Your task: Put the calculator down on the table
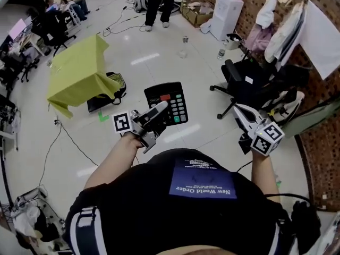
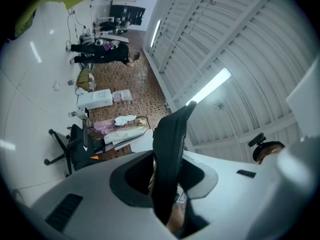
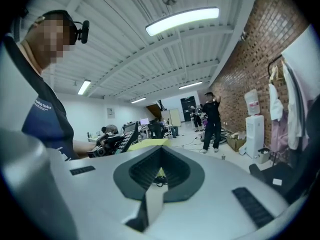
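A: Head view first: where is the calculator (image 1: 166, 104)?
B: In the air above the floor, keys up, to the right of the tabletop (image 1: 79, 70) with the yellow-green cloth and well apart from it. The left hand-held gripper (image 1: 154, 116) is clamped on its near edge

A: And the right hand-held gripper (image 1: 241, 113)?
B: Off to the right, near the office chair (image 1: 249, 81), carrying nothing

A: Left gripper view?
B: The calculator (image 2: 172, 134) stands edge-on, pinched between the closed jaws

A: Right gripper view?
B: Its jaws are together with nothing between them. The calculator (image 3: 129, 135) shows far off on the left, in the other hand-held gripper
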